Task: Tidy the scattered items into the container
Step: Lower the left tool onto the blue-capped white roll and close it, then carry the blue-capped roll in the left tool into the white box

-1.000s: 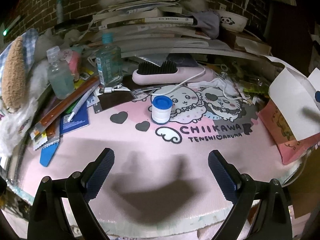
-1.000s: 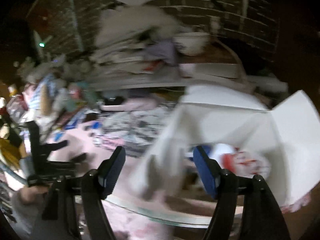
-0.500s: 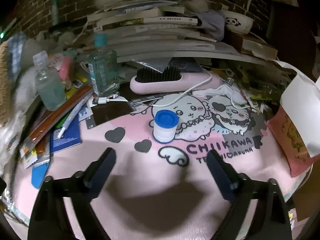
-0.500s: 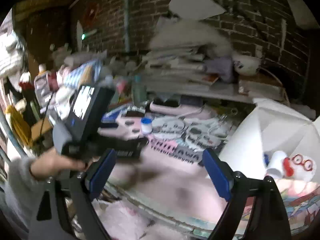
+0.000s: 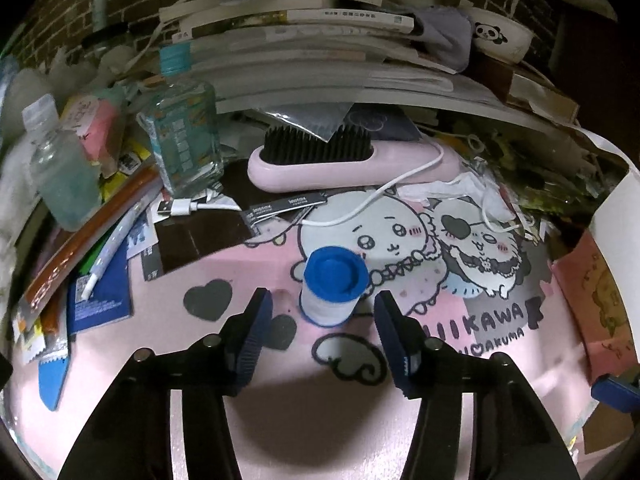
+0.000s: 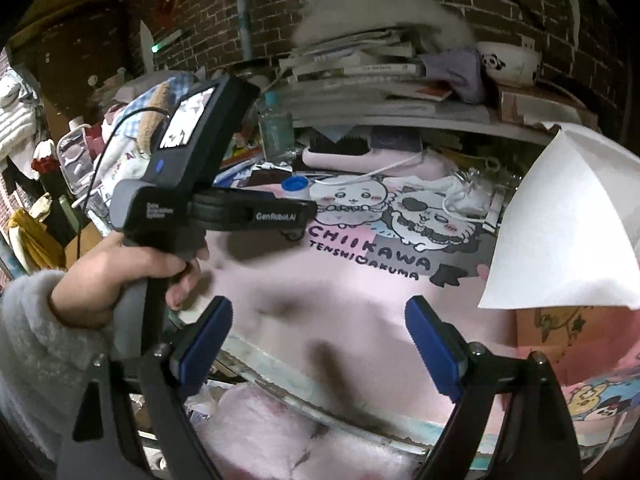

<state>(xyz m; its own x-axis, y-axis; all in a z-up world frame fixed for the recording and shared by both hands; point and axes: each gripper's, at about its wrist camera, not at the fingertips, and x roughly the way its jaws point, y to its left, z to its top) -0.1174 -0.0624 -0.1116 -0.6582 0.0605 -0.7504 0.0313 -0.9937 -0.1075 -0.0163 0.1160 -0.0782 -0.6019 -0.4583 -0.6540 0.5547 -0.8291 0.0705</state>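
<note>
A small white jar with a blue lid (image 5: 334, 286) stands on the pink Chiikawa mat (image 5: 248, 400). My left gripper (image 5: 322, 304) is open, its fingers on either side of the jar and just short of it. In the right wrist view the jar (image 6: 295, 186) sits just beyond the left gripper's tip (image 6: 304, 210). My right gripper (image 6: 318, 330) is open and empty above the mat's near edge. The pink cardboard box with white flaps (image 6: 560, 224) stands at the right; it also shows in the left wrist view (image 5: 596, 292).
A pink hair brush with a white cable (image 5: 344, 164), two clear bottles (image 5: 186, 128), pens and packets (image 5: 92, 240) crowd the back and left. A stack of books (image 5: 304, 40) and a panda bowl (image 5: 500, 38) sit behind.
My left gripper has moved forward to the jar and its fingers have narrowed around it. My right gripper has swung left, away from the box, and now looks across the mat.
</note>
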